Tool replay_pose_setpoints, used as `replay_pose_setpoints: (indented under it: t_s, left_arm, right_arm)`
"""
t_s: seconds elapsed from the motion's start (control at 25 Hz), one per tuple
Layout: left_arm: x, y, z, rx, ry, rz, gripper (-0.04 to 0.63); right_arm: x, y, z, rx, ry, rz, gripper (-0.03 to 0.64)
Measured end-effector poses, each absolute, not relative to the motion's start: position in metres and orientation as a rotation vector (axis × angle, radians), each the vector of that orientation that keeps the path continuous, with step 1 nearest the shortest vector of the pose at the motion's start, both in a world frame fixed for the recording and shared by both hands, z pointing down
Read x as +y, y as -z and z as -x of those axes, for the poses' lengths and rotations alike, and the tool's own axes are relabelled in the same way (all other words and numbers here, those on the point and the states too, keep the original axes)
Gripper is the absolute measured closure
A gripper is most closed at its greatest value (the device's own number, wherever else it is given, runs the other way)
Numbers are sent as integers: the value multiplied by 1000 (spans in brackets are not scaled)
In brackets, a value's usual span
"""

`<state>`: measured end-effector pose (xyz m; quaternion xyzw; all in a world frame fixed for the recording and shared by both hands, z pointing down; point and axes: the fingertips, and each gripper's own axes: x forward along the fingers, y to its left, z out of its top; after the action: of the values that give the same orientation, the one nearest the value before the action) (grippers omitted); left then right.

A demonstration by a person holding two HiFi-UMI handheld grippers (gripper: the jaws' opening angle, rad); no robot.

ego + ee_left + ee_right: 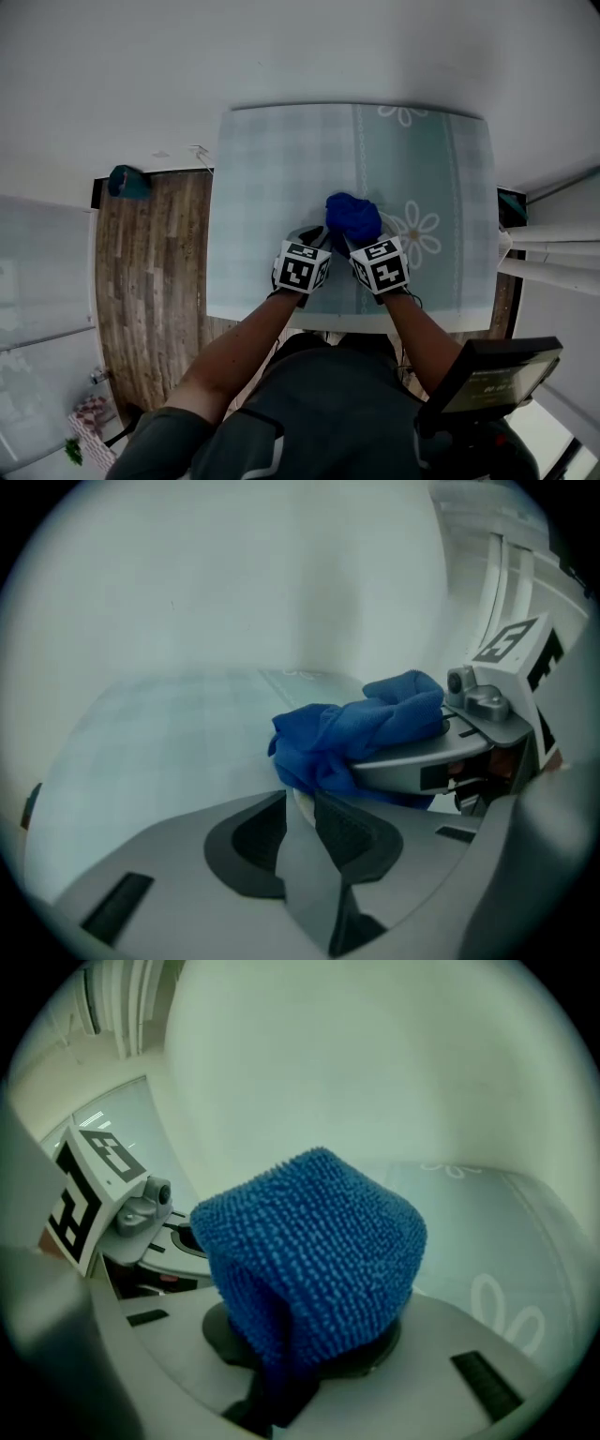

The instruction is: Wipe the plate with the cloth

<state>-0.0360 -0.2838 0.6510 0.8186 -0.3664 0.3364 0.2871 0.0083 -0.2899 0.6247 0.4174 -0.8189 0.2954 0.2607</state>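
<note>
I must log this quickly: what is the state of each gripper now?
Left gripper: closed on the rim of the plate.
Right gripper: closed, holding the cloth.

The surface lies bare across its far half and all along its left side, leaving open room there. At the near edge the left gripper and right gripper crowd side by side, and the bunched cloth and the plate fill the space ahead of their jaws. White rails close off the right side. A dark screen stands by the right elbow.
</note>
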Motion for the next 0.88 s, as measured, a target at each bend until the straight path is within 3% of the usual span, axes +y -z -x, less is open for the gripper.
replay_pose_setpoints:
  t_s: [0.52, 0.88]
  left_arm:
    - [-282, -648, 38, -994, -880, -2186, 494]
    - [-288, -615, 73, -1138, -741, -2163, 495]
  right_arm:
    - [-266, -615, -125, -2018, -908, -1469, 532]
    - [-270, -588, 5, -2322, -866, -1149, 532]
